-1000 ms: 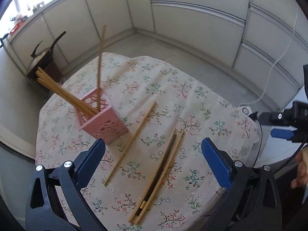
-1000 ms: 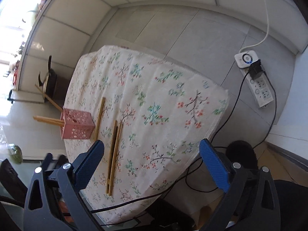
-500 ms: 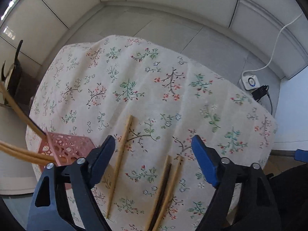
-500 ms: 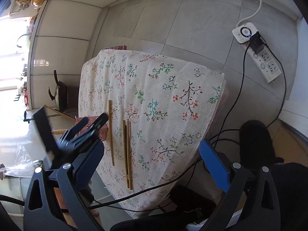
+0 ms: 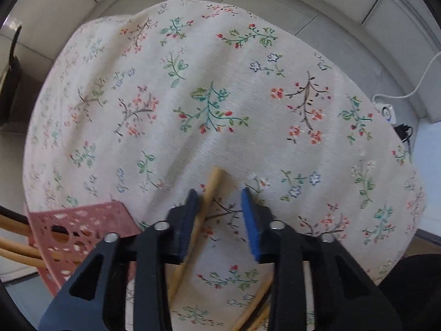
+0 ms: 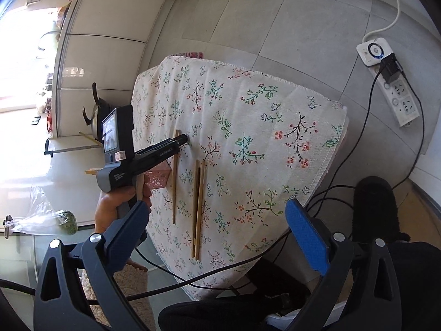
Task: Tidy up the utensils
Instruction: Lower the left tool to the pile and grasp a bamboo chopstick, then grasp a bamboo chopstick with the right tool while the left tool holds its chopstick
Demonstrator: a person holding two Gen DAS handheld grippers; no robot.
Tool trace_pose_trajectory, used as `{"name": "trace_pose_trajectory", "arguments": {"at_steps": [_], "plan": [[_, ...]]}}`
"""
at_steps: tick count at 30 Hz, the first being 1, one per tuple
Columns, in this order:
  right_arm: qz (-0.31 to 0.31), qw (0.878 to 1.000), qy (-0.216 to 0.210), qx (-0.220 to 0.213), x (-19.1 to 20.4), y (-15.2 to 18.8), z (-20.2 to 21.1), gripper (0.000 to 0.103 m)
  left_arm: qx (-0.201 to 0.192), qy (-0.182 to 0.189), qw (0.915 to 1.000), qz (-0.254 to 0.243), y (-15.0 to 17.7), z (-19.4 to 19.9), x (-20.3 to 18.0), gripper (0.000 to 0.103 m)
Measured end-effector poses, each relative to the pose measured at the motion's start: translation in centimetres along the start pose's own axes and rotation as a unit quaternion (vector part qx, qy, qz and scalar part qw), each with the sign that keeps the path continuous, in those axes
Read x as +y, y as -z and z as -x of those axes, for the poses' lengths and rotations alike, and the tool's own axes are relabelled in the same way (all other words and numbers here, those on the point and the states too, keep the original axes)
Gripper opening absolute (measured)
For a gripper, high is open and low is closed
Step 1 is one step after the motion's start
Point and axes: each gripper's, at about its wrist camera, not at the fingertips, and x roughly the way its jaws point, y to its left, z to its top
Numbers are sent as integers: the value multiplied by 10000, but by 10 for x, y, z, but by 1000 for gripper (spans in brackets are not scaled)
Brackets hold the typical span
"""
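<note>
My left gripper (image 5: 220, 195) is down at the floral tablecloth (image 5: 220, 96), its jaws partly closed with a gap still between them, astride the upper end of a single wooden chopstick (image 5: 209, 190). The chopstick touches the left pad; I see no firm grip. The pink lattice holder (image 5: 82, 226) with several chopsticks stands just left. In the right wrist view the left gripper (image 6: 182, 139) reaches over that chopstick (image 6: 174, 187). More chopsticks (image 6: 199, 207) lie side by side to its right. My right gripper (image 6: 217, 220) is open, empty, high off the table.
A power strip (image 6: 391, 82) and black cables (image 6: 366, 127) lie on the tiled floor to the right of the table. A kettle (image 6: 95, 110) stands on a low stand beyond the table. A plastic bag with greens (image 6: 55, 219) lies at the left.
My left gripper has come down to the table and narrowed its jaws around the single chopstick. My right gripper stays open and has drawn closer to the table.
</note>
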Motion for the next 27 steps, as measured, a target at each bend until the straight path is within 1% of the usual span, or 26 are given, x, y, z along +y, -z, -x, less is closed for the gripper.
{"name": "trace_pose_trajectory", "arguments": {"at_steps": [1, 3, 5, 9, 11, 13, 14, 17, 18, 20, 21, 23, 26, 27], "plan": [[1, 10000, 10, 12, 0, 0, -1, 96, -14, 89, 9999, 46, 2, 0, 0, 18], [27, 10000, 69, 19, 0, 0, -2, 96, -142, 80, 9998, 92, 7, 2, -1, 14], [62, 9999, 143, 5, 0, -1, -4, 96, -349, 40, 9993, 110, 15, 4, -5, 8], [108, 9996, 271, -17, 1, -1, -7, 96, -866, -296, 9957, 126, 38, 16, -10, 7], [154, 9994, 312, -38, 3, -1, -8, 96, -1125, -371, 9929, 141, 50, 31, -11, 7], [222, 9992, 345, -40, 7, 0, -12, 96, -1441, -506, 9882, 111, 66, 55, -13, 7], [273, 9988, 397, -33, 10, 1, -15, 96, -1584, -478, 9862, 118, 75, 67, -13, 7], [350, 9978, 565, 21, 18, 4, -30, 96, -2044, -351, 9780, 215, 108, 111, -17, 7], [375, 9973, 625, 45, 21, 6, -36, 96, -2225, -306, 9740, 287, 123, 125, -19, 7], [439, 9963, 725, 114, 30, 9, -51, 96, -2508, -217, 9668, 445, 148, 145, -8, 7], [465, 9959, 760, 125, 35, 11, -58, 96, -2677, -159, 9617, 565, 164, 156, -3, 7], [518, 9950, 850, 98, 43, 13, -70, 96, -2929, -63, 9532, 742, 185, 171, 7, 7], [600, 9933, 984, 125, 56, 14, -90, 90, -3358, 47, 9368, 979, 218, 195, 22, 7], [606, 9928, 1021, 134, 59, 14, -95, 86, -3487, 104, 9314, 1034, 224, 200, 26, 7]]}}
